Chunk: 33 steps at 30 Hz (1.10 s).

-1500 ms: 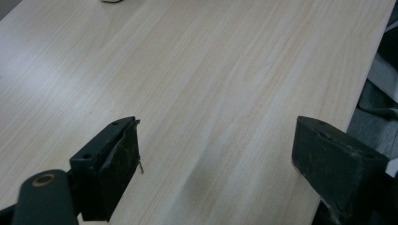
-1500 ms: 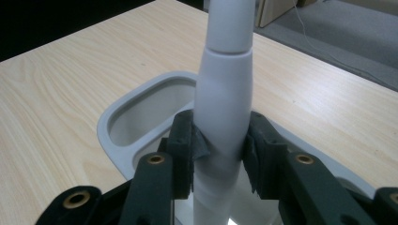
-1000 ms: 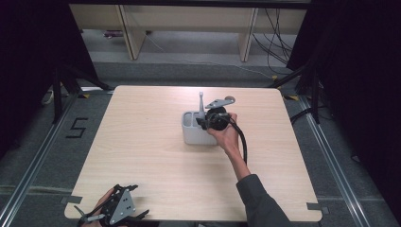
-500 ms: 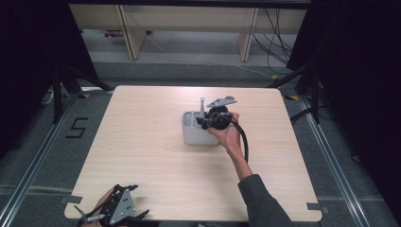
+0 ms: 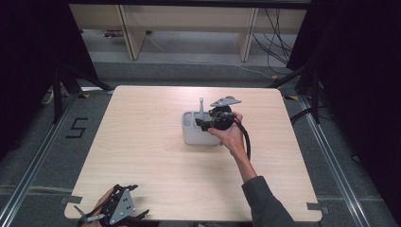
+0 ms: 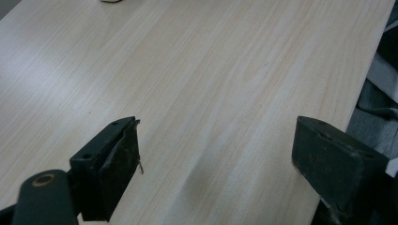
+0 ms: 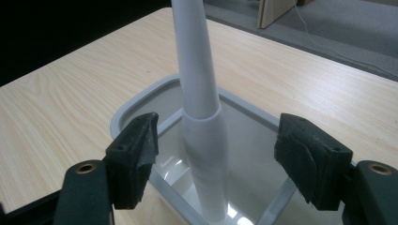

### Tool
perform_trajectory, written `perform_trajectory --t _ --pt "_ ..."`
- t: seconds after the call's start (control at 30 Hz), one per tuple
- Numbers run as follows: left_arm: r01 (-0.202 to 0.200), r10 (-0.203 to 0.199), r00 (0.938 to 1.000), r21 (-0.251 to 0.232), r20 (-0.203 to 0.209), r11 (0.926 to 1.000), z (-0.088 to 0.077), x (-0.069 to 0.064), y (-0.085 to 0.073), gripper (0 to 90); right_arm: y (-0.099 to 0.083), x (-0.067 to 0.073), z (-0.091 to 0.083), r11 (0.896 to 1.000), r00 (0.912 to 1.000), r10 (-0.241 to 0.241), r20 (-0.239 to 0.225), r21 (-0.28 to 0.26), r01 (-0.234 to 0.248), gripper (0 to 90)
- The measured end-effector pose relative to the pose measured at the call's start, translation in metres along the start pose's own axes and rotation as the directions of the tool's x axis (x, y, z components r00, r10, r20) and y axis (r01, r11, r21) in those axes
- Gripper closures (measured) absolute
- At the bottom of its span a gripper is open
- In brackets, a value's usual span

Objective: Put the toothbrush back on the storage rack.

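A grey rectangular container (image 5: 191, 135) stands at the middle of the wooden table. A white utensil handle (image 5: 201, 105) stands upright in it. My right gripper (image 5: 201, 124) hangs over the container's right side. In the right gripper view the white handle (image 7: 197, 93) rises from inside the container's rim (image 7: 136, 105). It stands between the jaws of the right gripper (image 7: 216, 154), which have just been opening, and there is a gap on each side of it. My left gripper (image 5: 135, 201) rests at the table's near left corner, open and empty (image 6: 216, 159).
Bare wood of the table (image 6: 187, 70) stretches ahead of the left gripper, with the table's edge close on its right. The right gripper's black cable (image 5: 246, 137) loops beside the person's forearm. Shelving legs and cables lie on the floor beyond the far edge.
The white handle's top has sunk a little lower into the container. The right gripper stays at the container. The left gripper has not moved.
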<state>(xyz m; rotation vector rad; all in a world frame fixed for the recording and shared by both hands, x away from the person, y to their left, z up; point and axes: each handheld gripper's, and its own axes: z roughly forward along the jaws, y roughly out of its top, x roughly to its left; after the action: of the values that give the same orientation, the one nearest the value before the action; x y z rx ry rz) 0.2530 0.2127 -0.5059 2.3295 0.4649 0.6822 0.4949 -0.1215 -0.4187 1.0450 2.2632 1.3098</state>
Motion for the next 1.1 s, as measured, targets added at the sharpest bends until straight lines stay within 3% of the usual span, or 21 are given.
perform_trajectory --t 0.13,0.23,0.3,0.33,0.37,0.43,0.63,0.7,0.73,0.77,0.83,0.87,0.9,0.93,1.1 --pt "0.000 0.000 0.9999 -0.006 0.016 1.0000 0.000 0.000 0.000 14.9 0.000 -0.001 -0.006 1.000 0.9999 -0.007 0.013 -0.006 0.007 29.7" --pt "0.000 0.000 1.0000 0.001 0.005 1.0000 0.000 0.000 0.000 15.0 0.000 0.001 -0.012 1.000 0.9998 0.017 0.013 -0.021 -0.017 29.0" --pt "-0.006 0.006 0.9999 0.001 -0.011 1.0000 -0.001 0.001 0.000 15.0 0.000 0.000 -0.015 0.999 1.0000 -0.004 0.007 -0.040 0.005 28.2" --pt "-0.006 0.006 0.9999 0.001 -0.011 1.0000 -0.001 0.001 0.000 14.9 -0.001 0.003 -0.017 0.999 0.9995 0.028 0.015 -0.041 -0.028 28.0" --pt "-0.013 0.013 0.9999 -0.012 -0.002 0.9998 0.000 0.001 0.000 14.9 -0.001 0.000 -0.019 0.999 0.9996 -0.006 0.027 -0.049 0.007 28.0" --pt "-0.007 0.007 1.0000 -0.007 0.000 1.0000 0.000 0.000 0.000 14.9 -0.002 0.002 -0.023 0.999 0.9997 0.019 0.017 -0.038 -0.019 28.0" --pt "0.001 -0.001 1.0000 0.006 0.010 1.0000 0.000 0.001 0.000 14.9 -0.005 0.000 -0.032 0.998 0.9993 -0.023 0.030 -0.063 0.025 27.8" --pt "0.003 -0.003 0.9999 0.006 0.013 1.0000 0.000 0.000 0.000 14.9 -0.006 0.002 -0.035 0.998 0.9997 -0.008 0.024 -0.066 0.009 27.7" --pt "0.002 -0.002 0.9999 0.006 0.014 1.0000 -0.001 0.000 0.000 14.9 -0.007 0.001 -0.037 0.998 0.9991 -0.027 0.033 -0.060 0.029 27.7" --pt "0.002 -0.002 0.9999 0.003 0.013 1.0000 0.000 0.000 0.000 14.9 -0.008 0.003 -0.038 0.998 0.9997 -0.003 0.026 -0.056 0.004 27.7" --pt "0.002 -0.002 1.0000 0.000 -0.002 1.0000 0.000 0.000 0.000 14.9 -0.008 0.002 -0.040 0.998 0.9992 -0.028 0.030 -0.054 0.029 27.5" --pt "0.006 -0.006 0.9998 0.003 0.017 1.0000 -0.001 0.000 0.000 14.9 -0.009 0.002 -0.041 0.998 0.9987 -0.034 0.039 -0.060 0.036 27.5" --pt "0.004 -0.004 0.9999 0.004 0.016 1.0000 -0.001 0.000 0.000 15.0 -0.010 0.004 -0.042 0.998 0.9992 -0.014 0.037 -0.065 0.017 27.5" --pt "0.002 -0.002 0.9999 0.006 0.014 1.0000 -0.001 0.000 0.000 15.0 -0.010 0.003 -0.043 0.997 0.9990 -0.035 0.029 -0.062 0.037 27.5" --pt "-0.002 0.002 0.9998 0.013 0.021 0.9999 -0.002 0.001 0.001 14.9 -0.015 0.004 -0.048 0.998 0.9989 -0.020 0.042 -0.056 0.022 26.6"
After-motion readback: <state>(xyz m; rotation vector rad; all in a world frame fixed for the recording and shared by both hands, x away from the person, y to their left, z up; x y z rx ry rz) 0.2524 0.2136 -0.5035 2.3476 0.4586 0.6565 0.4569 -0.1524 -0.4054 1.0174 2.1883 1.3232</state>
